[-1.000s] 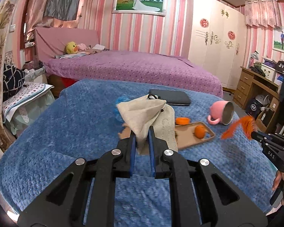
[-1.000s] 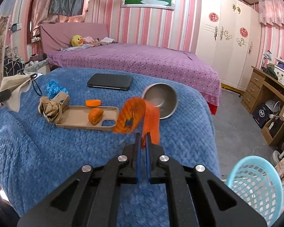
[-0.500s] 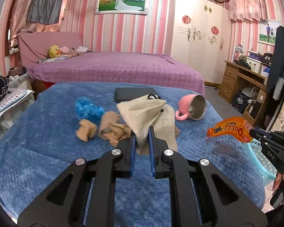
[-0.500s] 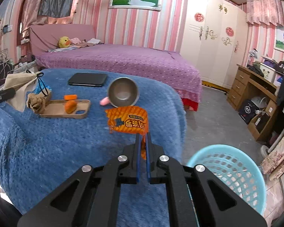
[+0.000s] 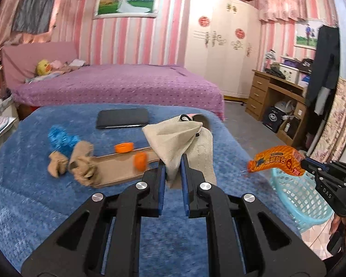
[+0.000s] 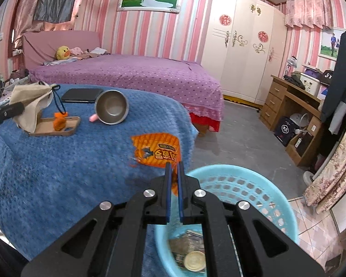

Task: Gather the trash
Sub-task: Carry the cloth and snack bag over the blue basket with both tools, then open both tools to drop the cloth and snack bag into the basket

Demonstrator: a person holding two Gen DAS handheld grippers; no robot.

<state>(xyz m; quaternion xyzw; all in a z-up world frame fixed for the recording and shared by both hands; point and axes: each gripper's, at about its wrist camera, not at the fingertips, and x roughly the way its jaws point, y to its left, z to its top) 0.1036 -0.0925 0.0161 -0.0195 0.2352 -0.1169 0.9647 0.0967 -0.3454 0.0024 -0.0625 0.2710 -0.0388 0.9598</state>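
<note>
Basket (image 6: pixel 253 184) now nearer; blue blanket (image 6: pixel 57 173), perhaps a bed.

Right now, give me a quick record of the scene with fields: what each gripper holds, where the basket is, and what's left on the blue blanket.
left gripper: shut on beige cloth bag
right gripper: shut on orange snack wrapper
basket: light blue, on the floor past the blanket's edge, under the right gripper; some trash already inside
blue blanket: holds tan tray, metal bowl tipped on its side, black case, blue scrunched item, crumpled tan scraps
wrapper state: not yet in the basket
</note>
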